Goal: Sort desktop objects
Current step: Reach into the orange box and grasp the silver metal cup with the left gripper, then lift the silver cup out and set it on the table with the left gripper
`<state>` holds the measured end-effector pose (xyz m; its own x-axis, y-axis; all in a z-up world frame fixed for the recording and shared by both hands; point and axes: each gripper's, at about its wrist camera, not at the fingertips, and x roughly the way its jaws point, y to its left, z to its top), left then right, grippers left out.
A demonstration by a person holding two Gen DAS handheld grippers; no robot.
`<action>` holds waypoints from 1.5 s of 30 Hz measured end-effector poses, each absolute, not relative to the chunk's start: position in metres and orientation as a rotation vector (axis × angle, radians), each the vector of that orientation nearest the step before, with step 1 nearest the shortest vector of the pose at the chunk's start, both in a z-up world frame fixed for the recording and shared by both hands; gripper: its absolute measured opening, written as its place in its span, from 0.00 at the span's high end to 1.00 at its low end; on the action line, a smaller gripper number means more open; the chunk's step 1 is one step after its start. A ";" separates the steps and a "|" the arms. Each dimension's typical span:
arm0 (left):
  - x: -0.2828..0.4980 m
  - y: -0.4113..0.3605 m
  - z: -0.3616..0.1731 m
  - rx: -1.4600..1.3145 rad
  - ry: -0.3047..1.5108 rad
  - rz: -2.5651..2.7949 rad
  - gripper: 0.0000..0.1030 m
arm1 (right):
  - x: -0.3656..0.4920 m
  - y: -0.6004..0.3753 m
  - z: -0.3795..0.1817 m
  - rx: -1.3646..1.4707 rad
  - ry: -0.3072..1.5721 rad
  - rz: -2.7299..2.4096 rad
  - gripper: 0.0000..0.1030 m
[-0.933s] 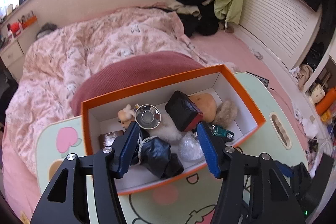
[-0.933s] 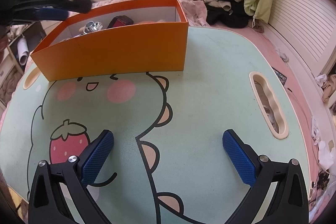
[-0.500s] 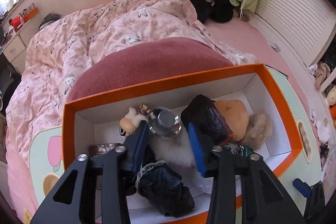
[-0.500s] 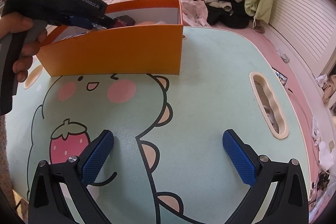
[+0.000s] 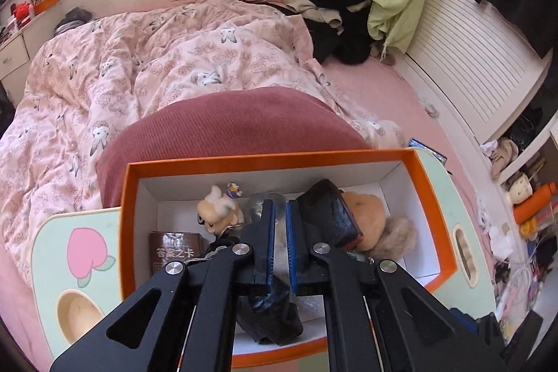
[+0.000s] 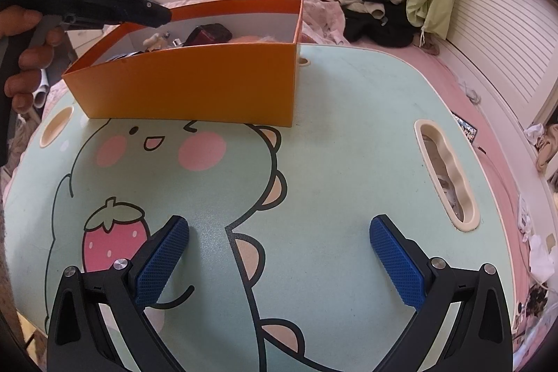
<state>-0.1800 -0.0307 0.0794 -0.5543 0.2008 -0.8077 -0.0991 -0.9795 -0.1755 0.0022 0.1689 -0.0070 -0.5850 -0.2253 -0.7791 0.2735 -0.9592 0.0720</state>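
Two grippers: left gripper (image 5: pixel 279 215) dipped into orange box (image 5: pixel 265 159), jaws pinched nearly together on white fluffy item (image 5: pixel 280 237) at box centre, for lifting out. Right gripper (image 6: pixel 279 250) spread wide, empty, waiting over table (image 6: pixel 348 128) at 6 o'clock from box.

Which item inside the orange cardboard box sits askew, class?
The black block with a red edge lies tilted, propped on the tan plush toy in the orange cardboard box. The box's contents are heaped, not arranged.

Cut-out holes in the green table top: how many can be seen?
3. In the right wrist view, a long slot sits near the table's right edge, a round one at the far left, and a small one beside the orange box. The box may hide more.
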 end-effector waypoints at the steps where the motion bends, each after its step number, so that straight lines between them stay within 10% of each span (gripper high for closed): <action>1: -0.183 -0.032 0.078 -1.408 -0.187 2.616 0.82 | 0.002 0.169 -0.007 1.252 0.080 -2.570 0.00; 28: -0.209 -0.011 0.045 -1.530 -0.131 2.603 0.72 | 0.000 0.167 -0.005 1.248 0.072 -2.560 0.00; 37: -0.102 -0.028 0.120 -1.122 -0.190 2.706 0.72 | 0.000 0.166 -0.005 1.249 0.070 -2.560 0.00; 45: -0.030 -0.028 0.049 -1.206 -0.195 2.711 0.72 | -0.001 0.166 -0.005 1.249 0.070 -2.558 0.00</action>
<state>-0.0296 -0.0281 0.0492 -0.6593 0.2050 -0.7234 -0.0991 -0.9774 -0.1866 -0.0011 0.1655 -0.0046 -0.5807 -0.2390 -0.7782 0.2811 -0.9560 0.0839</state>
